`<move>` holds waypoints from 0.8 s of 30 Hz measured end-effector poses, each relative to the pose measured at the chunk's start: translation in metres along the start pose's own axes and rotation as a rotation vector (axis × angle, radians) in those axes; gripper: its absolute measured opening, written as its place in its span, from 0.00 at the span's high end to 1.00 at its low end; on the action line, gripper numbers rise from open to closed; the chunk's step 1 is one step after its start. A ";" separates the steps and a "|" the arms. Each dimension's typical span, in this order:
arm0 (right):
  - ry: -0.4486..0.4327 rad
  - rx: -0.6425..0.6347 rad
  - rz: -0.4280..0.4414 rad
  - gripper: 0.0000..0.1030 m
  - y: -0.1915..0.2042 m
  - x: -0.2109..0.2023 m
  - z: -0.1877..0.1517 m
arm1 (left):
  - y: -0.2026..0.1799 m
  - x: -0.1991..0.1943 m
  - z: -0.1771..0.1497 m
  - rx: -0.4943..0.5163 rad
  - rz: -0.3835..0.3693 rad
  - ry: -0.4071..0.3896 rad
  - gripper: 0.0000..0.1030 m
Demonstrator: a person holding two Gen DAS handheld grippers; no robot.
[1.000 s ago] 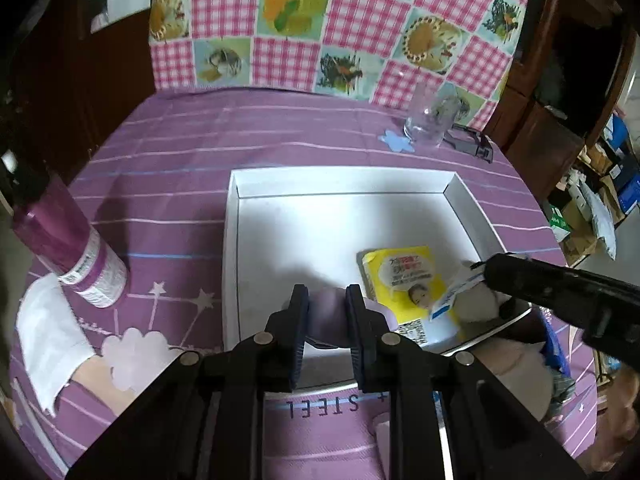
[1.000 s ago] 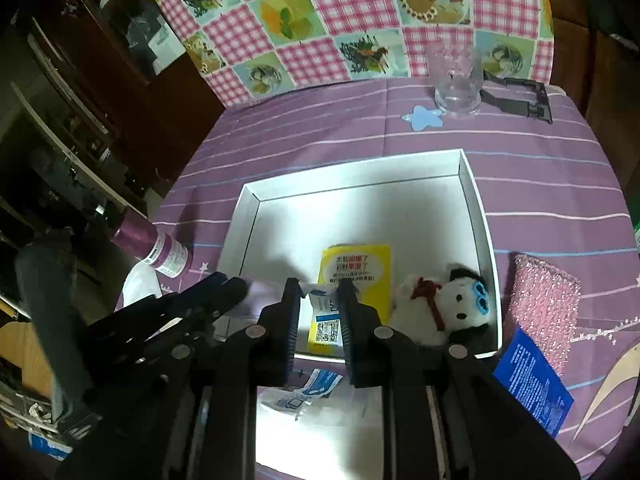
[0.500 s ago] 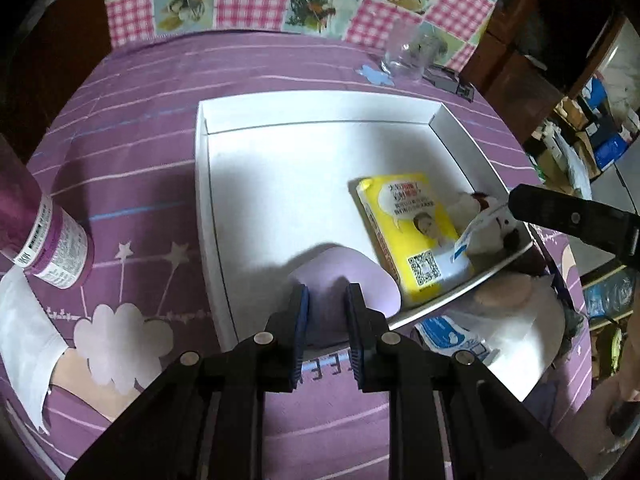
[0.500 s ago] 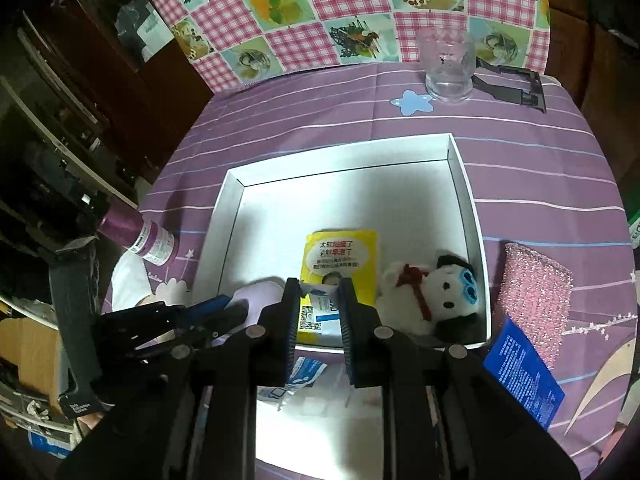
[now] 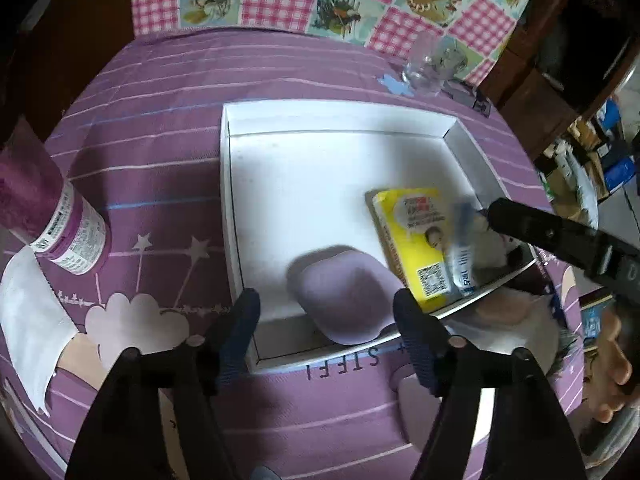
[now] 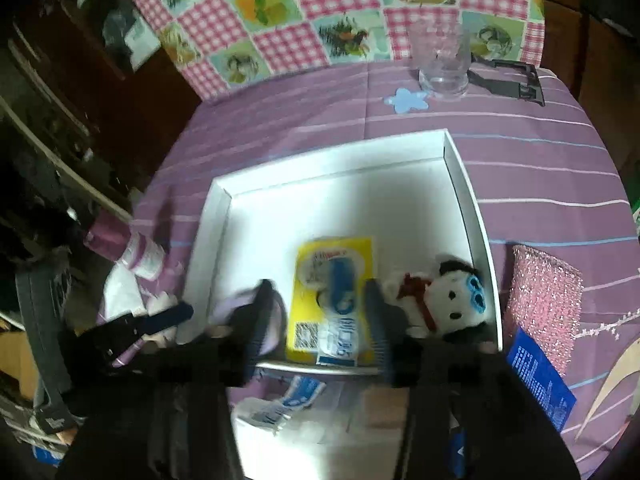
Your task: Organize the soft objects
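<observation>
While both claws hang over the near end of the white box [image 5: 320, 120], each is letting go of something soft. At the left stands a purple bottle [image 5: 52, 232] on the striped purple tabletop [image 5: 160, 152]. Next comes the left claw [image 5: 326, 308], jaws opening, with the smooth, rounded lilac pad [image 5: 344, 292] lying between them on the box floor, apparently untouched. Right of it lies the flat yellow packet [image 6: 336, 280], glossy, its long axis running away from the claws; a blue-and-white sachet [image 6: 340, 320] lies on it between the opening jaws of the right claw [image 6: 320, 320], apparently released. Farthest right, a fuzzy white plush toy [image 6: 444, 296] sits in the box corner, nearest the right claw.
</observation>
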State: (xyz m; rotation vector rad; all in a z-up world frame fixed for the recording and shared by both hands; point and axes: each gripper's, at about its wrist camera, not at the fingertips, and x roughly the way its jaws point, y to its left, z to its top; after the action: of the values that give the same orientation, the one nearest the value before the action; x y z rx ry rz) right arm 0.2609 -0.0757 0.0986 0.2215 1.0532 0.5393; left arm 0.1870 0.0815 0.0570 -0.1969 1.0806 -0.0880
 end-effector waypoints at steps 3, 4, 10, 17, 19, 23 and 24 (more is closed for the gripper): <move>-0.034 0.028 0.038 0.41 -0.003 -0.009 0.003 | -0.001 -0.012 0.000 0.003 0.010 -0.037 0.26; -0.046 0.036 0.049 0.41 -0.003 -0.013 0.004 | -0.002 -0.017 0.000 0.001 0.007 -0.050 0.25; -0.134 -0.010 0.060 0.35 0.007 -0.036 0.005 | -0.006 -0.033 0.005 0.017 0.008 -0.104 0.25; -0.206 -0.102 -0.015 0.35 0.019 -0.054 0.004 | -0.015 -0.051 0.005 0.034 -0.006 -0.165 0.25; -0.224 -0.094 0.017 0.35 0.020 -0.060 0.003 | -0.017 -0.055 0.005 0.033 -0.002 -0.190 0.25; -0.250 -0.094 0.021 0.35 0.028 -0.068 -0.003 | -0.014 -0.061 0.005 -0.009 0.000 -0.248 0.25; -0.266 -0.107 0.008 0.35 0.031 -0.071 -0.007 | -0.011 -0.062 0.005 -0.024 -0.006 -0.258 0.25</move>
State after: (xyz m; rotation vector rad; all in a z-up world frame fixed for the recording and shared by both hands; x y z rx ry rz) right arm 0.2177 -0.0869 0.1628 0.1968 0.7631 0.5549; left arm 0.1626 0.0816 0.1153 -0.2262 0.8239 -0.0532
